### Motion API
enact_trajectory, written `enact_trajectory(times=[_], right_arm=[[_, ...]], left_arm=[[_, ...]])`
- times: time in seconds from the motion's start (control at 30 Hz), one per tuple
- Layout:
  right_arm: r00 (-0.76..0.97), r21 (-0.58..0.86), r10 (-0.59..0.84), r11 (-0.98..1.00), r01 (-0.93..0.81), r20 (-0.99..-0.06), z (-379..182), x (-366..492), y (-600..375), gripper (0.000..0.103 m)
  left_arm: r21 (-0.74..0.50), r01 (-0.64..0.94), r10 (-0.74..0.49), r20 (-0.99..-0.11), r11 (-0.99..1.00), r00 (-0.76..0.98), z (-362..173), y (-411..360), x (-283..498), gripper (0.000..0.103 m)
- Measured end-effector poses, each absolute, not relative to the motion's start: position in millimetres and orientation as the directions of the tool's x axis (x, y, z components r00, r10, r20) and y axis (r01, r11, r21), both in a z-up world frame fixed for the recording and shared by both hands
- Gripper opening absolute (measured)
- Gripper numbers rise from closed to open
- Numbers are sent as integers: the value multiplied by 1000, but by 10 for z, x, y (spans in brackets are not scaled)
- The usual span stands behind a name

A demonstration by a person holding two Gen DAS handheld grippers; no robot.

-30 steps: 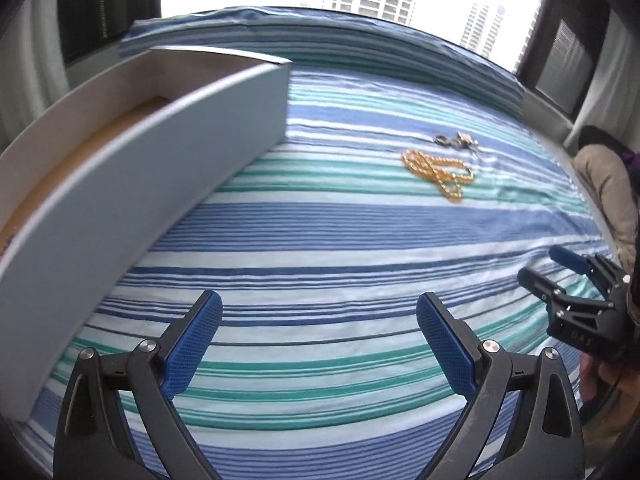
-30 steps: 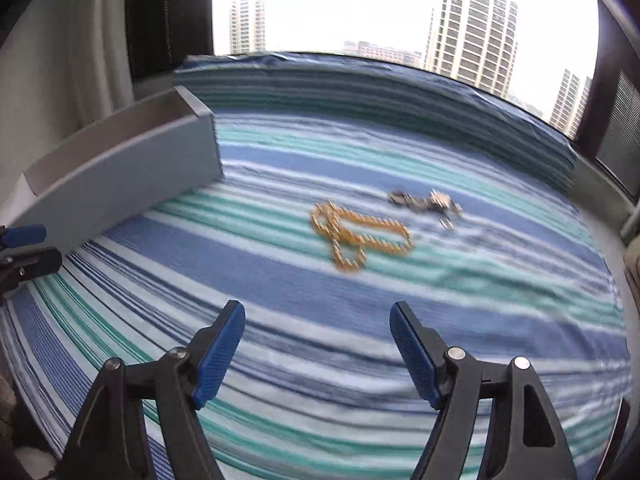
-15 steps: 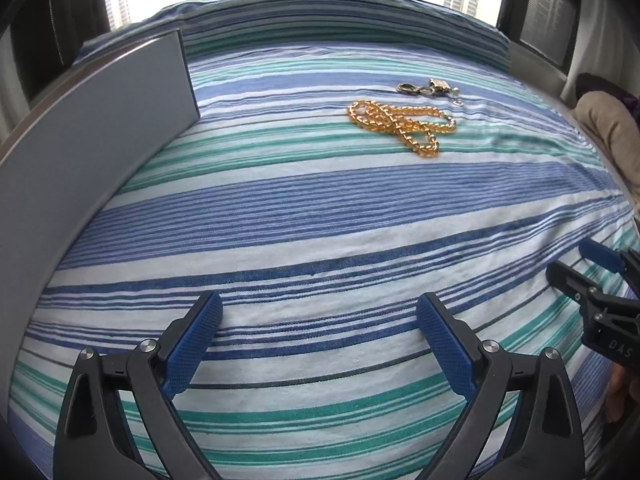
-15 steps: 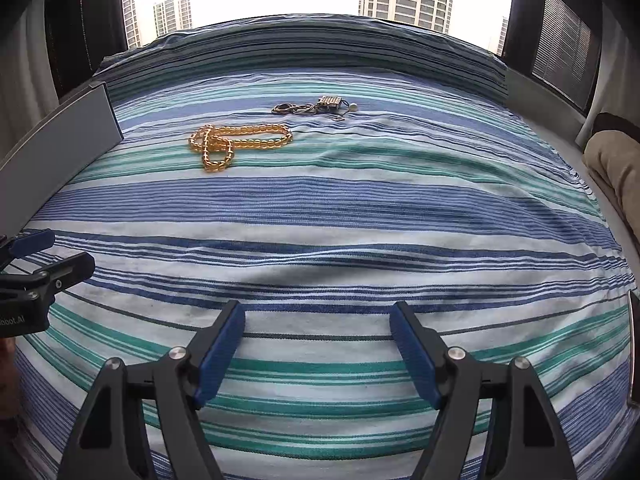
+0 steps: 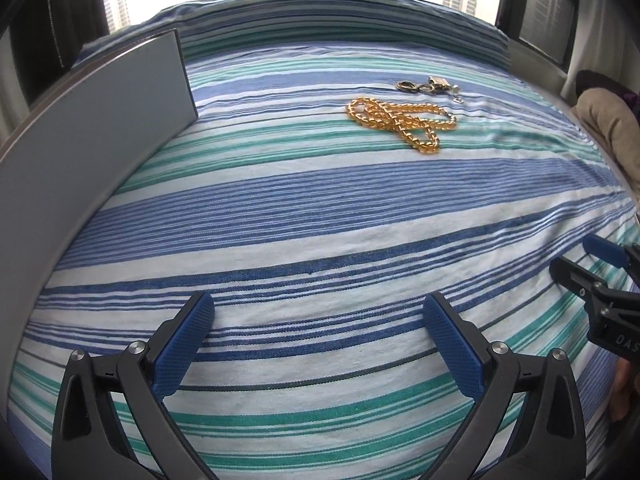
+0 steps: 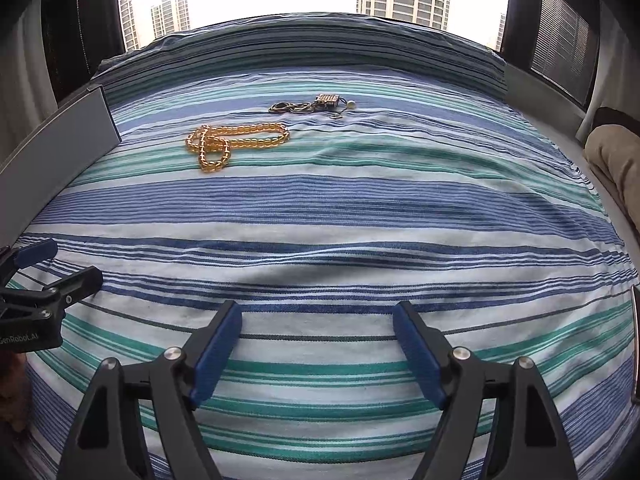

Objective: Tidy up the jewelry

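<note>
A gold bead necklace (image 5: 400, 120) (image 6: 236, 140) lies looped on the striped bed sheet (image 5: 320, 208). Just beyond it rests a dark thin chain with a small square pendant and a pearl (image 5: 428, 86) (image 6: 312, 105). A grey open box (image 5: 100, 140) (image 6: 52, 148) stands at the left. My left gripper (image 5: 318, 304) is open and empty, low over the near part of the sheet. My right gripper (image 6: 317, 310) is beside it, its jaws opening with nothing between them. Each gripper shows at the edge of the other's view (image 5: 592, 268) (image 6: 48, 268). Both are well short of the jewelry.
The bed sheet (image 6: 360, 216) has a few soft wrinkles in the middle. A beige cushion (image 5: 608, 128) (image 6: 616, 156) lies off the right edge of the bed. Behind the bed is a bright window with dark frames on both sides.
Both views have levelled out and dropped closer to the sheet. The box has slid toward the left edge of each view. Since half a second ago almost nothing has shifted.
</note>
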State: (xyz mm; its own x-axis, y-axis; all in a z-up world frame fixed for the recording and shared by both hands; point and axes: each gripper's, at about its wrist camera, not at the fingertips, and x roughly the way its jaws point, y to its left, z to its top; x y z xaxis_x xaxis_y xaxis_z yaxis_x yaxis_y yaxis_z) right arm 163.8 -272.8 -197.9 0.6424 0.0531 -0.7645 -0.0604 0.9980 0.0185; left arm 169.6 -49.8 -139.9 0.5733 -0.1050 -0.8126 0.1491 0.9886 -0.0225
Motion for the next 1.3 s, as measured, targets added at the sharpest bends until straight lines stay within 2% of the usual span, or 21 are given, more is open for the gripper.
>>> enact_trajectory(times=[0.73,0.87,1.17,1.3], right_arm=[[642,19,55,998,-62,-764,-1979,1642,-2729,81],[642,19,55,998,-62,-764,-1978,1642,-2729,81],[642,20,56,998,-62,-764,-1977,1641,-2729,81],[642,20,55,998,-62,-764,-1976,1642,-2728,81]], left_arm=[[-19,148,-101,-815,989,571,-1412,-523,1690,102],[-23,154,-101,-849,988,519,-1375,-559,1743,102],[-173,263,-270,-876,949,400,-828,-783,2404,102],[-121,294,-241,-877,948,416,-891,-1035,2832,102]])
